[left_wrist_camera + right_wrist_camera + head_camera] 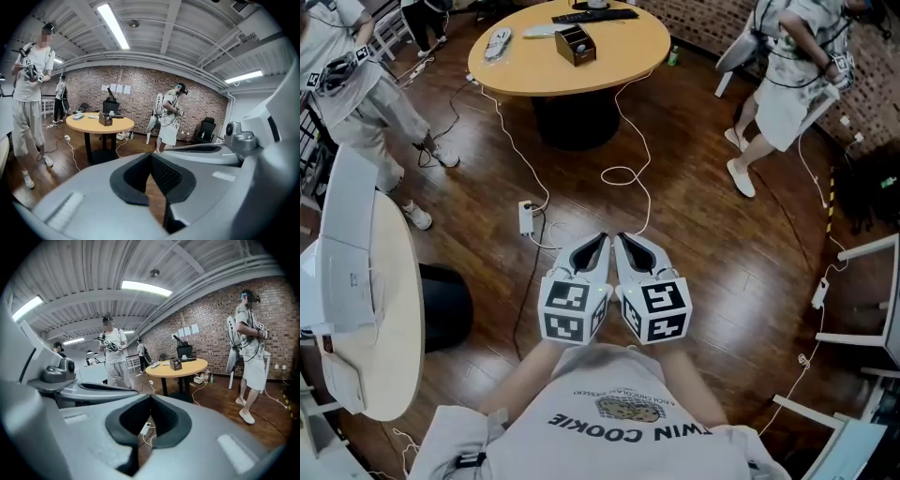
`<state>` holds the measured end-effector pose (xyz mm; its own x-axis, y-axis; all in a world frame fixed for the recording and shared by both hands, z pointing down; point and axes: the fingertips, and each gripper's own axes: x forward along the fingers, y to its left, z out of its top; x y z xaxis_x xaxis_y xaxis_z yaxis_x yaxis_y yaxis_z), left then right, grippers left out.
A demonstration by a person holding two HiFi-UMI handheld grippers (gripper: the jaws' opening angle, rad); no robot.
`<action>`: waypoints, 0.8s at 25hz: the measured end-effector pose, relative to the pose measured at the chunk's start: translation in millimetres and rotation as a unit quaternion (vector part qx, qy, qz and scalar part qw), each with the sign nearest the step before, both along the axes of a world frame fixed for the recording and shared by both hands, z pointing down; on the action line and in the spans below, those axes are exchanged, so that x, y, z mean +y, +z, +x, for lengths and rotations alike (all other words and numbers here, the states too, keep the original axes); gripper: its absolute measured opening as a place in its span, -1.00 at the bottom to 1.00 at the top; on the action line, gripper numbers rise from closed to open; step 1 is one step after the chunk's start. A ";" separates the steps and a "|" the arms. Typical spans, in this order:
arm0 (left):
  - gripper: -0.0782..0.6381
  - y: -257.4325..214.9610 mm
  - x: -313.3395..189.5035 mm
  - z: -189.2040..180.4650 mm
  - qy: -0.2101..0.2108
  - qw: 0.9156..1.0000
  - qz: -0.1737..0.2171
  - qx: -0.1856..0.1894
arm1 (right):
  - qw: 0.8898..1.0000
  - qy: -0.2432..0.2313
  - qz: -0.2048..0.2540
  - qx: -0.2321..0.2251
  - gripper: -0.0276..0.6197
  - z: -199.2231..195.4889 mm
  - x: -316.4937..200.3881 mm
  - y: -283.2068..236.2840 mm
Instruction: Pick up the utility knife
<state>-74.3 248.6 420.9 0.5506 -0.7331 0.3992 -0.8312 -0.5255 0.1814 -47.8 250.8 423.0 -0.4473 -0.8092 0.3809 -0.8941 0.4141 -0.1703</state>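
I cannot pick out a utility knife in any view. My left gripper (pixel 601 238) and right gripper (pixel 620 238) are held side by side close to my chest, over the wooden floor, pointing toward a round wooden table (pixel 525 73). Both are shut with nothing between the jaws. In the left gripper view the left gripper (pixel 151 156) has its tips together, and the right gripper (pixel 151 397) looks the same in its own view. The table (pixel 89 123) (pixel 187 366) stands some way ahead. It carries a small brown box (pixel 575 43) and a few flat items too small to identify.
A person (pixel 352 89) stands at the far left and another (pixel 787 84) at the far right. White cables and a power strip (pixel 526 217) lie on the floor ahead. A white table (pixel 389 309) and a black bin (pixel 445 307) are at my left, with white frames (pixel 862 300) at my right.
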 end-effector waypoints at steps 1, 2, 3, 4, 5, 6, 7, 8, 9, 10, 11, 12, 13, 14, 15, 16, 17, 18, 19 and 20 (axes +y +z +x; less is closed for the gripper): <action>-0.77 -1.1 -9.4 -6.3 0.004 1.000 0.000 0.001 | 1.000 0.003 -0.001 0.002 -0.93 -6.2 -9.0 -0.5; -0.77 -2.3 -18.6 -12.4 0.007 1.000 0.001 0.003 | 1.000 0.007 -0.001 0.004 -0.93 -11.9 -17.7 -1.3; -0.77 -3.4 -27.5 -18.2 0.011 1.000 0.001 0.004 | 1.000 0.011 -0.001 0.005 -0.93 -17.1 -26.1 -2.3; -0.77 -4.2 -35.8 -24.1 0.014 1.000 0.001 0.006 | 1.000 0.014 0.000 0.007 -0.93 -22.4 -33.9 -3.1; -0.77 -4.5 -43.4 -29.9 0.016 1.000 0.002 0.007 | 1.000 0.018 0.000 0.009 -0.93 -27.7 -40.9 -3.6; -0.77 -4.7 -50.3 -35.7 0.019 1.000 0.002 0.009 | 1.000 0.020 0.001 0.010 -0.93 -33.0 -47.4 -3.9; -0.77 -5.1 -56.8 -41.2 0.021 1.000 0.003 0.010 | 1.000 0.023 0.001 0.012 -0.93 -38.3 -53.7 -4.1; -0.77 -5.4 -62.9 -46.1 0.024 1.000 0.004 0.011 | 1.000 0.025 0.002 0.013 -0.93 -43.4 -59.9 -4.1; -0.77 -5.7 -68.6 -50.4 0.027 1.000 0.004 0.012 | 1.000 0.027 0.002 0.015 -0.93 -48.3 -65.8 -4.0; -0.77 -5.7 -74.0 -54.2 0.031 0.999 0.005 0.013 | 0.999 0.029 0.002 0.017 -0.93 -52.7 -71.3 -3.9; -0.77 -5.7 -79.1 -57.4 0.034 0.999 0.005 0.014 | 0.999 0.030 0.002 0.019 -0.93 -56.6 -76.2 -3.7; -0.77 -5.5 -83.9 -59.9 0.036 0.999 0.004 0.015 | 0.999 0.032 0.002 0.020 -0.93 -59.5 -80.8 -3.5; -0.77 -5.1 -88.8 -61.5 0.038 0.999 0.004 0.016 | 0.999 0.033 0.003 0.021 -0.93 -61.5 -85.4 -3.4; -0.77 -4.7 -93.8 -62.1 0.040 0.999 0.004 0.016 | 0.999 0.035 0.003 0.022 -0.93 -62.3 -90.2 -3.2; -0.77 -4.3 -98.7 -61.8 0.042 0.999 0.003 0.016 | 0.999 0.037 0.003 0.022 -0.93 -62.1 -95.2 -2.9; -0.77 -3.8 -103.6 -60.9 0.044 0.999 0.003 0.016 | 0.999 0.039 0.003 0.022 -0.93 -61.1 -100.4 -2.5; -0.77 -3.1 -108.6 -59.4 0.046 0.999 0.003 0.016 | 0.999 0.042 0.003 0.022 -0.93 -59.7 -105.6 -2.0; -0.77 -2.1 -113.6 -57.6 0.048 0.999 0.002 0.016 | 0.999 0.043 0.003 0.021 -0.93 -58.0 -110.8 -1.2; -0.77 -0.7 -118.8 -55.5 0.049 0.999 0.001 0.015 | 0.999 0.045 0.003 0.021 -0.93 -56.2 -116.2 -0.1; -0.78 0.8 -124.5 -53.0 0.050 0.999 0.000 0.014 | 0.999 0.046 0.002 0.019 -0.93 -54.0 -121.9 1.4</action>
